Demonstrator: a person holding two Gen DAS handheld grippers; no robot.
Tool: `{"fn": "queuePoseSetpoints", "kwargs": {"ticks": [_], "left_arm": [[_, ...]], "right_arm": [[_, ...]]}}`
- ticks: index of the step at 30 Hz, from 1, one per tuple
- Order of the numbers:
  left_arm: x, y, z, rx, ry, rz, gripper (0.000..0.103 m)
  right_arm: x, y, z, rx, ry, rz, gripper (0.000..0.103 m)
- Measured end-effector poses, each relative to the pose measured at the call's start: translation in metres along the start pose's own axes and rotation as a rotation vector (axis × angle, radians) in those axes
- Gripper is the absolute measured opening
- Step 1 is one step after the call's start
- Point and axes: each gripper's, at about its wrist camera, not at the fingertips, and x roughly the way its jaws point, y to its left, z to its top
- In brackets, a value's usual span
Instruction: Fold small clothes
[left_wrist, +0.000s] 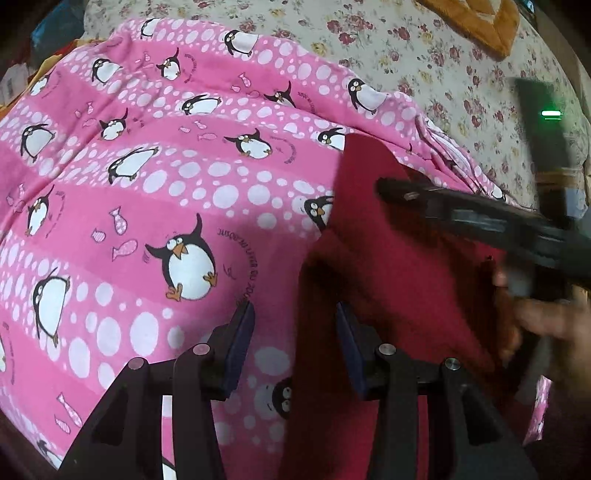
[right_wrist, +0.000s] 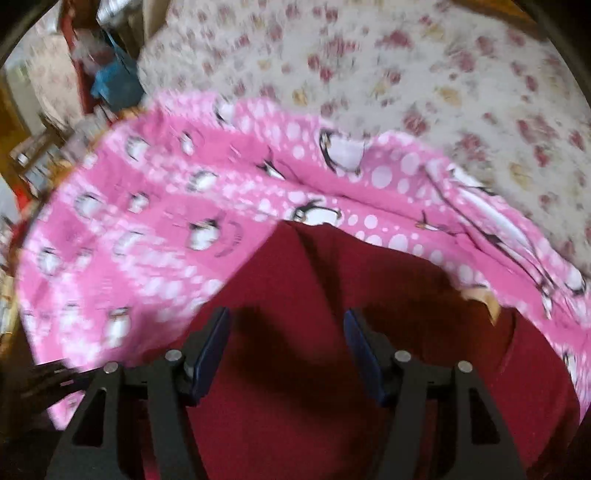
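Bed with floral sheet (left_wrist: 424, 48) carries everything; pink penguin blanket (left_wrist: 166, 184) spread over it toward the near edge.

Left wrist view: my left tongs (left_wrist: 295, 328) stand apart, nothing pinched. Red garment (left_wrist: 388, 258) lies on the blanket just right of them, its edge passing between the pads' line, but no pad presses it. My right tongs' body crosses the frame from the right, blurred, over the red cloth.

Right wrist view: heavy motion blur. My right tongs (right_wrist: 288, 339) are spread, hovering over the red garment (right_wrist: 295, 277), nothing between the pads.

Risks, my read: a fast right hand could overshoot the edge and pinch blanket along with the garment, dragging both. Both tongs share the same patch, so they could collide. The left pads might catch one layer only, skewing the fold.
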Motion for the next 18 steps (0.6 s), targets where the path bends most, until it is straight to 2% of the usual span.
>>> {"fn": "queuePoseSetpoints", "kwargs": {"ticks": [1, 2, 4, 8, 10, 13, 15, 17, 18], "left_arm": [[0.0, 0.002, 0.0, -0.002, 0.0, 0.0, 0.025], [-0.001, 0.004, 0.0, -0.008, -0.003, -0.001, 0.025], [-0.008, 0.01, 0.001, -0.025, -0.026, -0.006, 0.025], [-0.024, 0.019, 0.01, -0.067, -0.127, -0.01, 0.025], [-0.026, 0.022, 0.012, -0.079, -0.152, 0.001, 0.025], [-0.019, 0.02, 0.017, -0.078, -0.131, 0.003, 0.025], [-0.016, 0.015, 0.021, -0.07, -0.122, -0.004, 0.025], [-0.016, 0.009, 0.022, -0.049, -0.13, 0.011, 0.025], [-0.014, 0.006, 0.023, -0.038, -0.135, 0.02, 0.025]], "right_arm": [[0.009, -0.001, 0.002, 0.003, 0.02, 0.007, 0.024], [0.018, -0.001, 0.004, 0.016, 0.045, 0.036, 0.005], [0.014, 0.002, 0.007, 0.022, 0.015, 0.054, 0.004], [0.011, 0.021, 0.028, 0.003, -0.071, 0.152, 0.004], [0.024, 0.033, 0.039, -0.001, -0.07, 0.161, 0.004], [0.045, 0.046, 0.041, -0.011, -0.03, 0.131, 0.006], [0.039, 0.046, 0.034, -0.013, -0.014, 0.115, 0.013], [0.013, 0.039, 0.022, -0.02, -0.024, 0.099, 0.044], [0.0, 0.033, 0.016, -0.023, -0.037, 0.073, 0.051]]}}
